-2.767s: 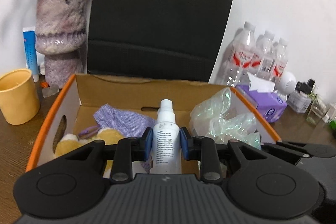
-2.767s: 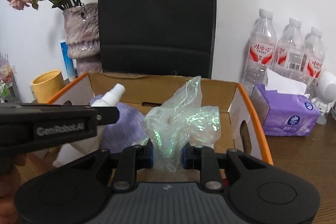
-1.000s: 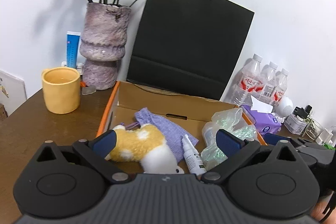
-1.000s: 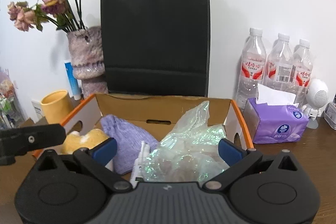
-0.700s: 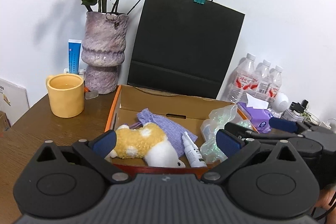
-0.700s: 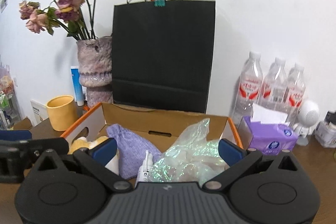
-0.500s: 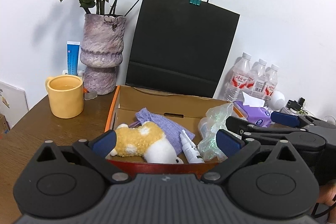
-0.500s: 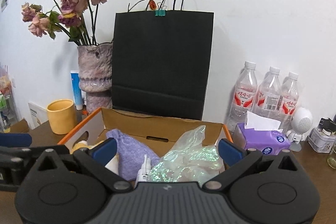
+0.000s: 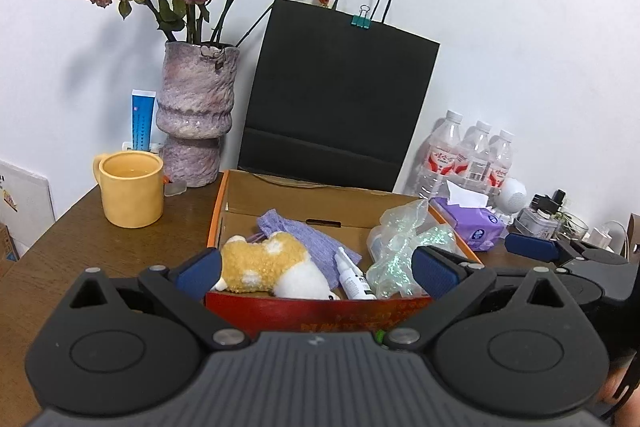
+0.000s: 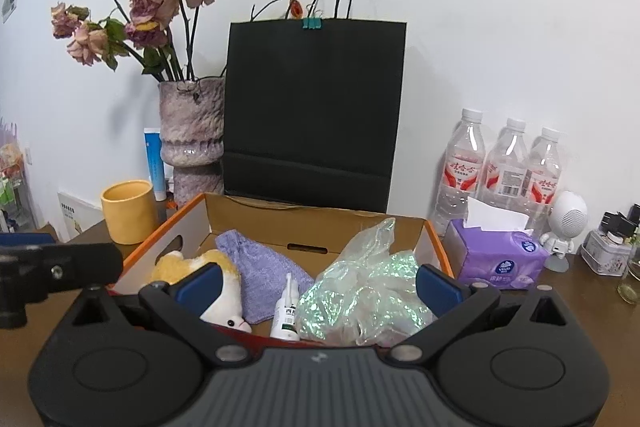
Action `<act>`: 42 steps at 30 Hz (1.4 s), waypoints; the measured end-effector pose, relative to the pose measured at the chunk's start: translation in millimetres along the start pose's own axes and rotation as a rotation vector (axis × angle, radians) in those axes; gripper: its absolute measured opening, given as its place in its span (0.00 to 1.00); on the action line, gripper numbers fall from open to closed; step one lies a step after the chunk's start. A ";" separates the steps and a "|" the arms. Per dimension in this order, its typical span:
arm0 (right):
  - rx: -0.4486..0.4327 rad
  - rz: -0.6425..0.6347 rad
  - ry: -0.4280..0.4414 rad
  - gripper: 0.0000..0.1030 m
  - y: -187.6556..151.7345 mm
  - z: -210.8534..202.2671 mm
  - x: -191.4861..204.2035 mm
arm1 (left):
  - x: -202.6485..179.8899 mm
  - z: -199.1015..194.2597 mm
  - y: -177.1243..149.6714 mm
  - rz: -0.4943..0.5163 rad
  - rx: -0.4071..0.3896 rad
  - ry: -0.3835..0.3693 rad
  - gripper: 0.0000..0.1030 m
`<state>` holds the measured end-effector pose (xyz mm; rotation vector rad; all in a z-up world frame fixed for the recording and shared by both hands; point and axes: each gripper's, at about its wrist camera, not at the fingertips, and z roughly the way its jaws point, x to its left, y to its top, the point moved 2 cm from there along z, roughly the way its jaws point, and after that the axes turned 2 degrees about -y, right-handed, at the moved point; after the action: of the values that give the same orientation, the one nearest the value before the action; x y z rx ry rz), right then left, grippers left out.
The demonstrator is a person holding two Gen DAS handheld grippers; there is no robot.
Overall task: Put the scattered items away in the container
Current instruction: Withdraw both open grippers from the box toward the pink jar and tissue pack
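Note:
The open cardboard box (image 9: 248, 193) with orange rims holds a yellow and white plush toy (image 9: 266, 263), a purple cloth pouch (image 9: 304, 235), a white spray bottle (image 9: 352, 277) lying flat and a crumpled iridescent plastic bag (image 9: 400, 247). The same box (image 10: 256, 215), plush (image 10: 216, 279), pouch (image 10: 264, 275), bottle (image 10: 286, 311) and bag (image 10: 368, 299) show in the right wrist view. My left gripper (image 9: 316, 269) is open and empty, held back in front of the box. My right gripper (image 10: 316, 281) is open and empty, just before the box's near wall.
Behind the box stand a black paper bag (image 9: 340, 99), a purple vase (image 9: 196, 115) with dried roses and a yellow mug (image 9: 130, 189). Water bottles (image 10: 504, 163), a purple tissue pack (image 10: 496, 259) and small items stand at the right on the brown table (image 9: 80, 235).
Both grippers let go of the spray bottle and the plastic bag inside the box, opened wide, and drew back and up from the box.

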<state>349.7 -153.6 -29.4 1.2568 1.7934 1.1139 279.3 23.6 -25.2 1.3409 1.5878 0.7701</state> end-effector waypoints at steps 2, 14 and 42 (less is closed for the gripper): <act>-0.003 0.004 0.001 1.00 -1.2 -6.6 0.7 | -0.3 -5.5 -1.9 -0.002 -0.001 0.001 1.00; -0.045 0.021 -0.003 1.00 -2.1 -54.3 3.3 | -12.9 -47.6 -7.4 -0.035 -0.056 -0.018 1.00; -0.050 0.009 -0.020 1.00 -9.5 -101.4 -0.7 | -5.6 -55.6 -41.4 -0.032 0.006 -0.009 1.00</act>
<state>257.8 -182.6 3.6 1.2433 1.7360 1.1402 211.6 13.7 -37.7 1.3182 1.6021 0.7396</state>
